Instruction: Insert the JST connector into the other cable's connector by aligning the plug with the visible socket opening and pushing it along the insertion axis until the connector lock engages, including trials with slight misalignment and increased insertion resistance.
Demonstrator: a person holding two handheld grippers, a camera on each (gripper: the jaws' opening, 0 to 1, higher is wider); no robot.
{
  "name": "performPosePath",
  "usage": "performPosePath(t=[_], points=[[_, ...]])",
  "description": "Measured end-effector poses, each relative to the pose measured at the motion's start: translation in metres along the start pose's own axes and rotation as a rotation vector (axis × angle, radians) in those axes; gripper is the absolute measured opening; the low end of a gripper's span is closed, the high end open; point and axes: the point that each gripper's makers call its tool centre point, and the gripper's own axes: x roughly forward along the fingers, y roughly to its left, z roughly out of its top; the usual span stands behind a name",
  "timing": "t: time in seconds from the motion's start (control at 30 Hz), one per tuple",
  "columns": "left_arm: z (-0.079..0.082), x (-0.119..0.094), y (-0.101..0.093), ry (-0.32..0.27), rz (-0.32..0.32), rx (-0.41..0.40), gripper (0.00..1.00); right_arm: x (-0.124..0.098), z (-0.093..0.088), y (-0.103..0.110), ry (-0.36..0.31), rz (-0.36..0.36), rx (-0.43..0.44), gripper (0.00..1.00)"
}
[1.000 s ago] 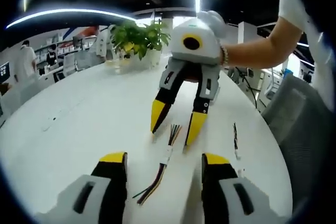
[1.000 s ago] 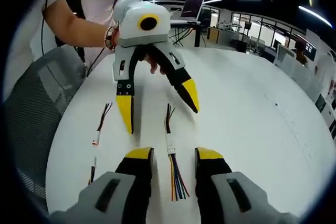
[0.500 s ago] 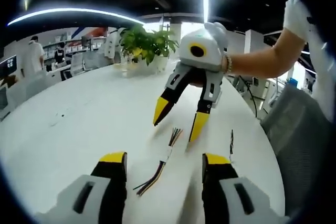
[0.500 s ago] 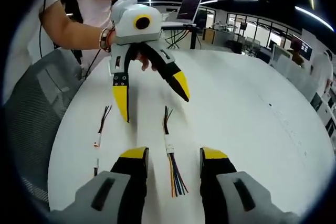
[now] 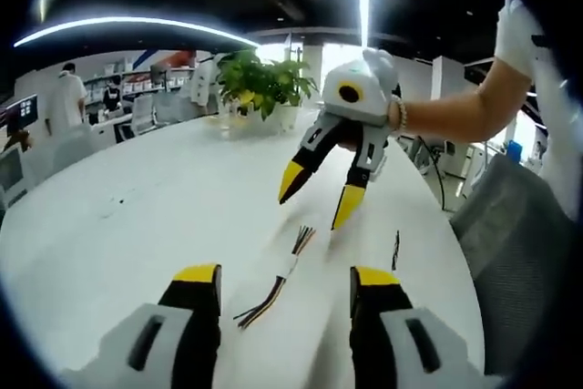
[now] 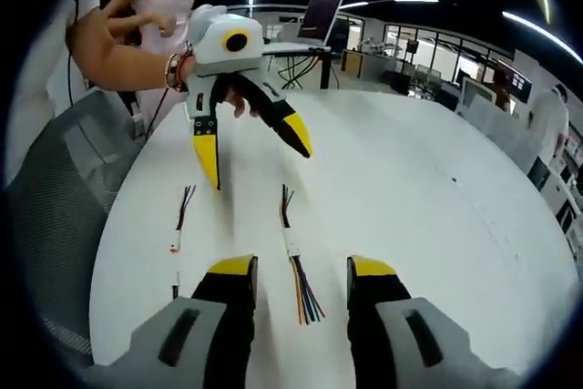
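Left gripper view. The left gripper (image 5: 284, 284) rises from the bottom of the frame with its fingers (image 5: 197, 281) spread wide and nothing between them. The multicoloured cable (image 5: 278, 276) lies loose on the white bench (image 5: 137, 225) just above centre-bottom, its white connector body (image 5: 291, 264) about midway along and fanned wire ends at both extremities. A second, thinner dark cable (image 5: 395, 250) lies well apart toward the right. The right gripper (image 5: 321, 199) hangs above the bench at centre frame, held by a hand (image 5: 393, 116), fingers parted and empty.

Right gripper view. The right gripper's own fingers (image 6: 235, 276) flank the lower end of the multicoloured cable (image 6: 297, 275), wide apart and holding nothing; the connector body (image 6: 292, 245) sits just above them. The thin dark cable (image 6: 180, 216), tipped with a small red-and-white connector, lies at left-centre. The left gripper (image 6: 253, 154) hovers at upper left, open and empty.

Assessment. Judged very light and limp: the wires will flex and offer no support for pushing. The small plastic housings are rigid but likely smooth and prone to slip or twist. Recommended hold is on each housing, or on the wires immediately behind it, so insertion force runs along the axis. Loose strand ends should not be gripped.
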Motion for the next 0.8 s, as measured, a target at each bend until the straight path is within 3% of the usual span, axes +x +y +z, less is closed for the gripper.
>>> performPosePath(t=[0.23, 0.8], points=[[0.003, -0.013, -0.004, -0.026, 0.018, -0.023, 0.53, -0.013, -0.004, 0.008, 0.000, -0.013, 0.013, 0.36], [-0.013, -0.023, -0.024, 0.012, 0.010, -0.009, 0.51, -0.026, -0.023, 0.045, 0.029, 0.002, 0.034, 0.34]])
